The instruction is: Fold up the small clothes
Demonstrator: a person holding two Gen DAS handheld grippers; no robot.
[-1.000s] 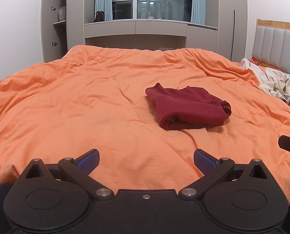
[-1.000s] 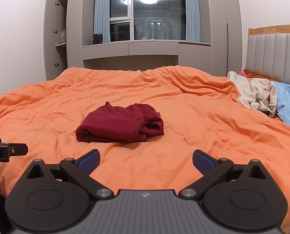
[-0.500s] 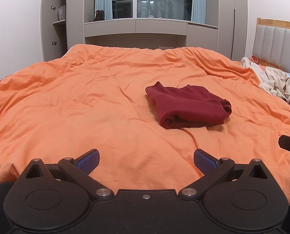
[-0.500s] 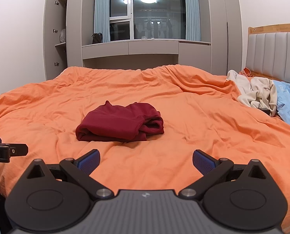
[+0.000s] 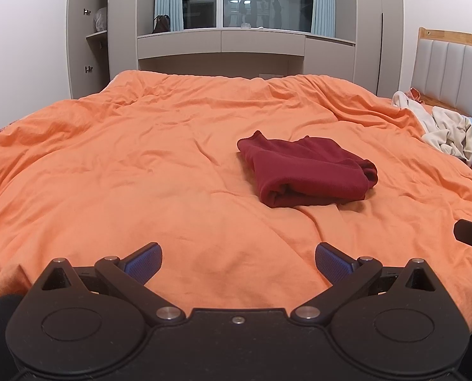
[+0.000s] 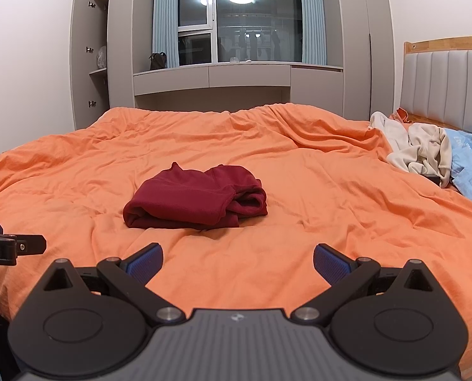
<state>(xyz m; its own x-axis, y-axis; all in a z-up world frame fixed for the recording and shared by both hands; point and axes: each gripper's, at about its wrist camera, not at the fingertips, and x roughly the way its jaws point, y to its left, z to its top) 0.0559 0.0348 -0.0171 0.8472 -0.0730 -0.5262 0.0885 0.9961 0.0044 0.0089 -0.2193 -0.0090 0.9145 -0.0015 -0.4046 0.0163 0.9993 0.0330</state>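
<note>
Two grippers, both spread wide and holding nothing: the left gripper (image 5: 238,262) and the right gripper (image 6: 237,262) each sit at the bottom centre of their own view, above the near edge of the orange duvet (image 5: 140,171).

One dark red garment (image 5: 309,171), folded into a thick bundle, right of centre in the left view and left of centre (image 6: 196,201) in the right view. It rests on the duvet, well apart from both grippers. The fold looks done, though the right-hand end is bunched and rolled rather than flat.

One loose heap of cream clothing (image 6: 416,149) at the right edge, just beside a light blue garment (image 6: 470,165), near the padded headboard (image 6: 442,85). These appear unfolded.

Risks, as judged:
- Reaching for the heap may drag the soft duvet, shifting or opening the red bundle.
- Pinching the heap blindly may lift several tangled pieces together.
- The bunched end of the red bundle may spring loose if nudged.
</note>
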